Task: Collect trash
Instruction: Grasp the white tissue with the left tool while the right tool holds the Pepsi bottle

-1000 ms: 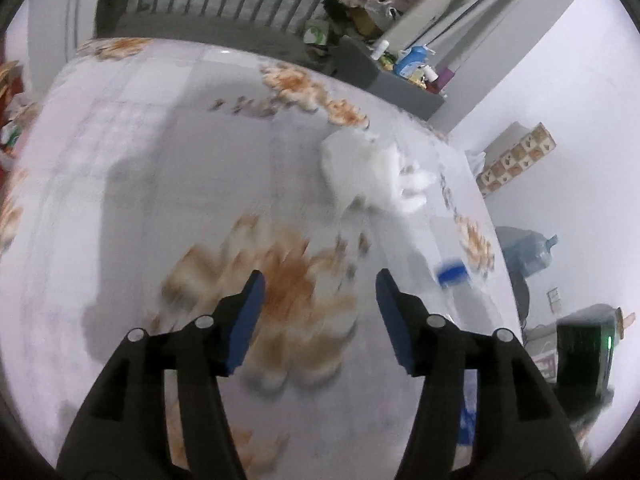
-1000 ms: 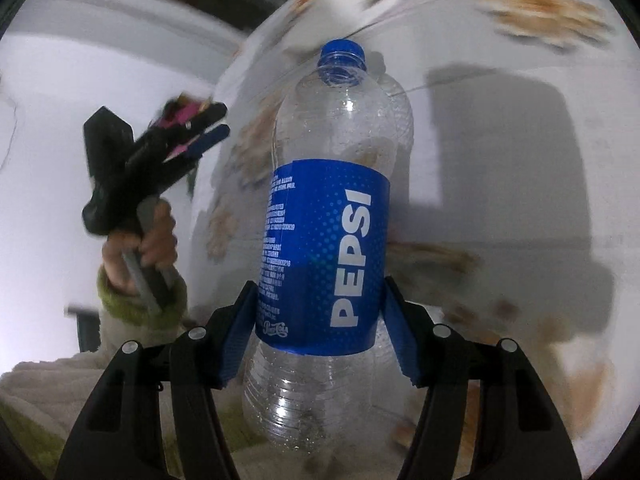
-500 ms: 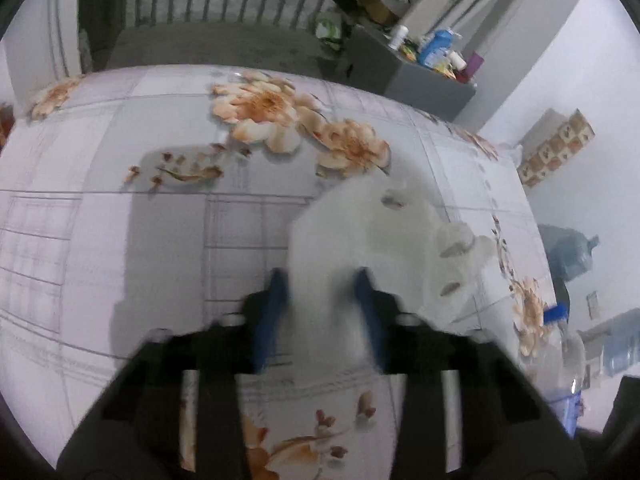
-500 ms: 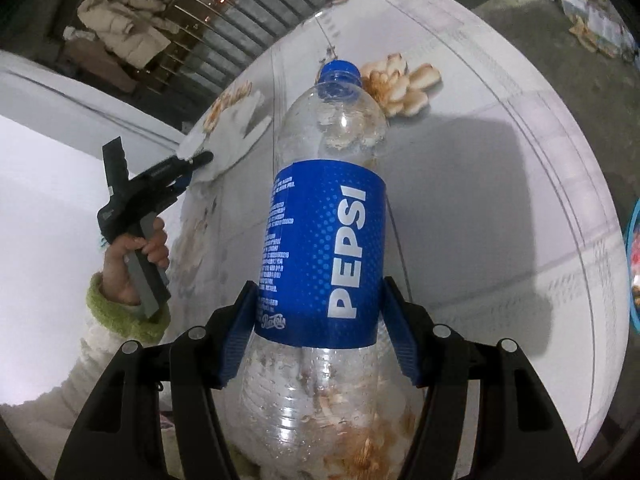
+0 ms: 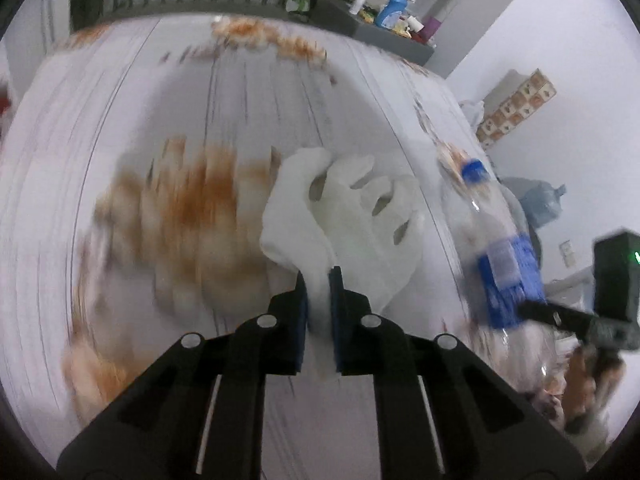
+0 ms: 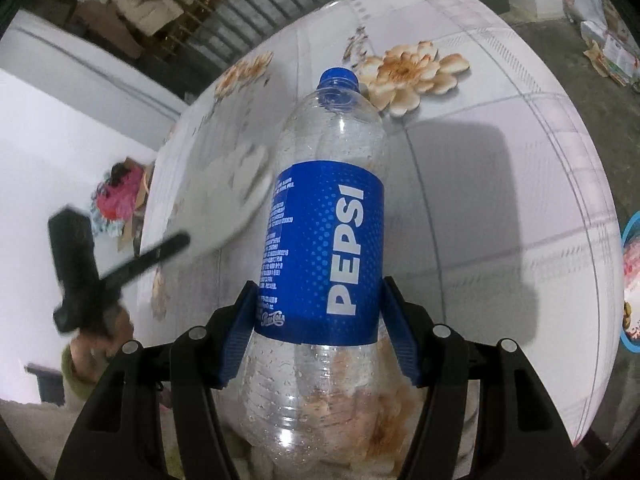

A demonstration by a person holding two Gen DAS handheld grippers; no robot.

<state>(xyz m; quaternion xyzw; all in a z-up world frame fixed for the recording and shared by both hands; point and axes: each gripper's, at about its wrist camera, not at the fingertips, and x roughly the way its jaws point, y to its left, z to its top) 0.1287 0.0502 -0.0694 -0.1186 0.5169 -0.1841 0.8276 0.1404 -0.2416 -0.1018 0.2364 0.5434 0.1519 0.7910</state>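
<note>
A white glove (image 5: 352, 216) hangs above the flowered tablecloth (image 5: 168, 208), its cuff pinched between the blue pads of my left gripper (image 5: 319, 280), whose jaws are still closing on it. In the right wrist view the same glove (image 6: 236, 192) is a pale blur ahead of the left gripper (image 6: 176, 242), held by a hand at the left. My right gripper (image 6: 320, 312) is shut on an empty clear Pepsi bottle (image 6: 324, 240) with a blue label and blue cap, held upright over the table. That bottle (image 5: 496, 248) also shows at the right of the left wrist view.
The round table (image 6: 500, 168) carries a white cloth with orange flowers. A blue-rimmed basin (image 6: 630, 288) sits past its right edge. A grey shelf with bottles (image 5: 392, 24) and railings stand behind. A water jug (image 5: 540, 200) and boxes (image 5: 516, 108) lie by the wall.
The left gripper went to the glove on the table, closed on its cuff and lifted it back toward me. The right gripper kept its hold on the bottle and shifted slightly.
</note>
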